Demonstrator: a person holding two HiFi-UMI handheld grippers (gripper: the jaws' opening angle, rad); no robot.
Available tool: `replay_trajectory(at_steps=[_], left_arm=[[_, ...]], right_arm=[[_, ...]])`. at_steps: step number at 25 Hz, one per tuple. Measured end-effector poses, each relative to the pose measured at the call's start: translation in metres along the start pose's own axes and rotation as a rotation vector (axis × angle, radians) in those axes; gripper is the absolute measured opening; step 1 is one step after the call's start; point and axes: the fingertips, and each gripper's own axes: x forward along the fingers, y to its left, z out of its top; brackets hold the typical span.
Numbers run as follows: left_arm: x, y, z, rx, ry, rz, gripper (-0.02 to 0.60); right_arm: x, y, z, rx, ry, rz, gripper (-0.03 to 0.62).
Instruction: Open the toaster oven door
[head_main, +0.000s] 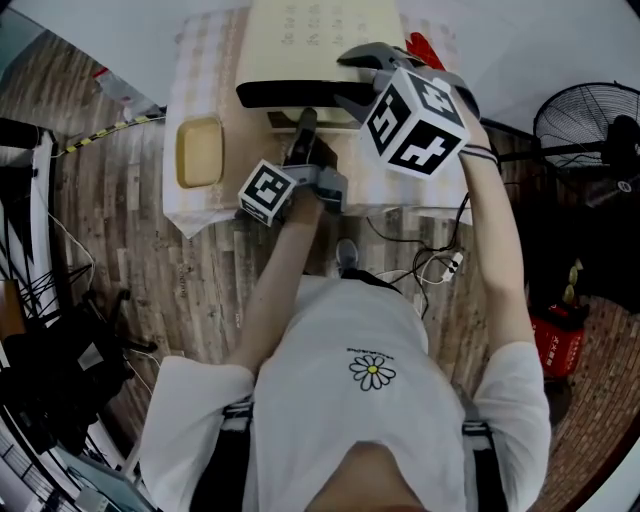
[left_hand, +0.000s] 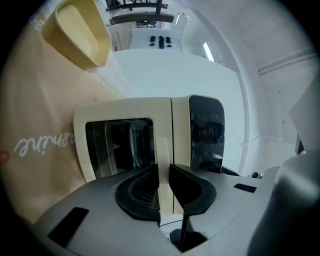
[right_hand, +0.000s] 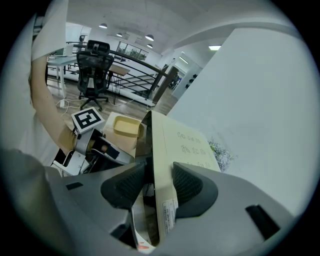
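At the top centre of the head view, the toaster oven (head_main: 300, 40) sits on a cloth-covered table (head_main: 200, 212). Its door faces the bottom of the frame and its long axis runs left to right. The left gripper (left_hand: 164, 172) pinches the cream door handle (left_hand: 163, 150), and the right gripper (right_hand: 159, 176) clamps the oven's upper right edge. The pull should probably arc toward the person and downward, following a presumed bottom hinge, while the right grip braces the body.
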Motion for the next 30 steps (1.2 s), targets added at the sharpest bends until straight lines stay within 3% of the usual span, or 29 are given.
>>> replay_trajectory(at_steps=[30], left_arm=[[-0.0032, -0.001, -0.0003, -0.001, -0.033, -0.012, 0.067]], right_arm=[[-0.0004, -0.0026, 0.0009, 0.001, 0.023, 0.033, 0.172]])
